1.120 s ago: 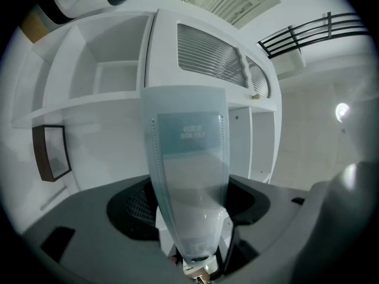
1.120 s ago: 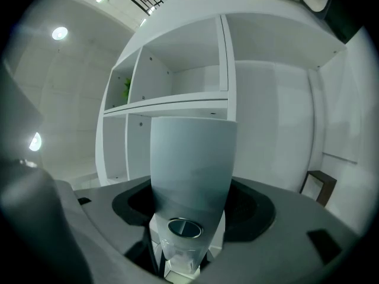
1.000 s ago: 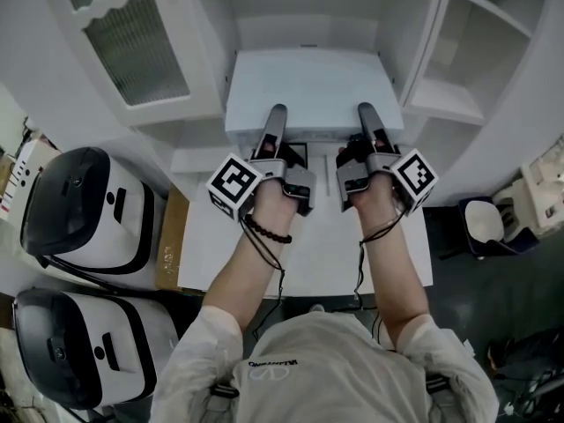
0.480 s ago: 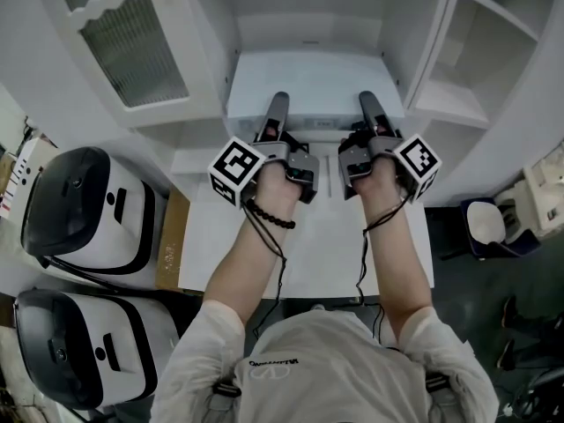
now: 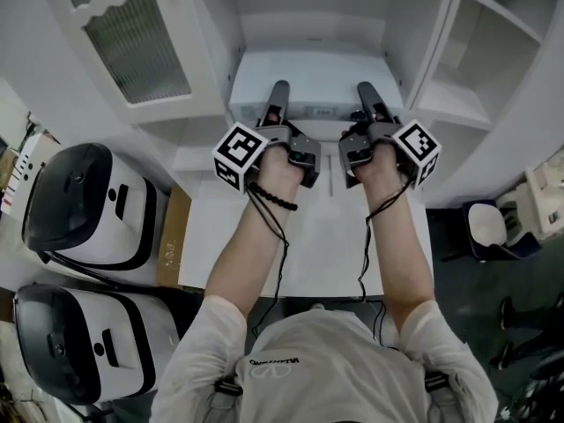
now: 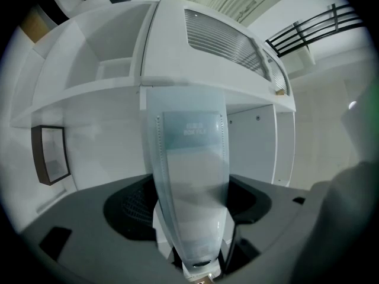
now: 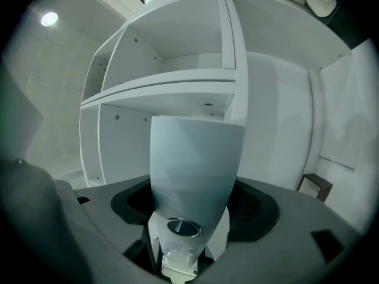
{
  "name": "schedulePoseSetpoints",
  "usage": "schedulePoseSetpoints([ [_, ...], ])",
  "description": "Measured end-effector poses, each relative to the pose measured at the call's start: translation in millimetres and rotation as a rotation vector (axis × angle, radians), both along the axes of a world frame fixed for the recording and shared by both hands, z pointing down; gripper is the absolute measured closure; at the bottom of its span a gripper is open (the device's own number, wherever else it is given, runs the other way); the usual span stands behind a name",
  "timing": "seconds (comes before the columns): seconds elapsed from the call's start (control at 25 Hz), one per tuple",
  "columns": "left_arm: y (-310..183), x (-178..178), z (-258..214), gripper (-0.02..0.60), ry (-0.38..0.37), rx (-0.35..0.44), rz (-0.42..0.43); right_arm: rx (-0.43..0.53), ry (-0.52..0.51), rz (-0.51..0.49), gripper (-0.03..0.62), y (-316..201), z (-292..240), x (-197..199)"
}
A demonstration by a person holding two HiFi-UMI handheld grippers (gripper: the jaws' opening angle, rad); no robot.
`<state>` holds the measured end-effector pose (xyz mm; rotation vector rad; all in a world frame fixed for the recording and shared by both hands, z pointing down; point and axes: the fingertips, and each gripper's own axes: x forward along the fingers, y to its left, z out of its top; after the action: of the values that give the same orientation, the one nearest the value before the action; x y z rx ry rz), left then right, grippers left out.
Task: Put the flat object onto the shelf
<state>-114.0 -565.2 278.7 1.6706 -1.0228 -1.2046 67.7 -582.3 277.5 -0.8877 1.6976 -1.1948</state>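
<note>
My left gripper (image 5: pixel 280 89), fingers opening at the white board (image 5: pixel 322 70) inside the cupboard (image 5: pixel 216 42), right gripper (image 5: pixel 364 89) alongside, its fingers' state I cannot tell

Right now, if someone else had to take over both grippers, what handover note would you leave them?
Left gripper: jaws opening, with the flat object between them and the top jaw lying over its near edge.
Right gripper: top jaw likewise over the flat object; I cannot tell whether it presses.
Flat object: lies level, apparently resting on the shelf in the white cabinet.
Done: object is on the shelf, as far as the head view shows.
Left: open both grippers fully, then draw them straight back without dragging the object.
</note>
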Motion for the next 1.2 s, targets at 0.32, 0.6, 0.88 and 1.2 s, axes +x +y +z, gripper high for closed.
schedulePoseSetpoints([
  [0.32, 14.3, -7.7, 0.9, 0.224, -0.048, 0.044, -0.039, 0.1, 0.022, -0.045, 0.255, 22.5, -3.1, -1.8],
  [0.6, 71.1, -22.7, 26.8, 0.319, -0.184, 0.082, -0.08, 0.248, 0.259, 0.1, 0.369, 79.5, 16.8, 11.0],
  [0.88, 97.5, -7.7, -27.9, 0.577, -0.878, 0.313, -0.261, 0.493, 0.819, 0.293, 0.544, 107.5, -23.0, -1.2],
  [1.2, 72.5, 32.4, -27.1, 0.577, -1.284, 0.317, -0.248, 0.465, 1.033, 0.228, 0.584, 75.9, -24.6, -28.7],
])
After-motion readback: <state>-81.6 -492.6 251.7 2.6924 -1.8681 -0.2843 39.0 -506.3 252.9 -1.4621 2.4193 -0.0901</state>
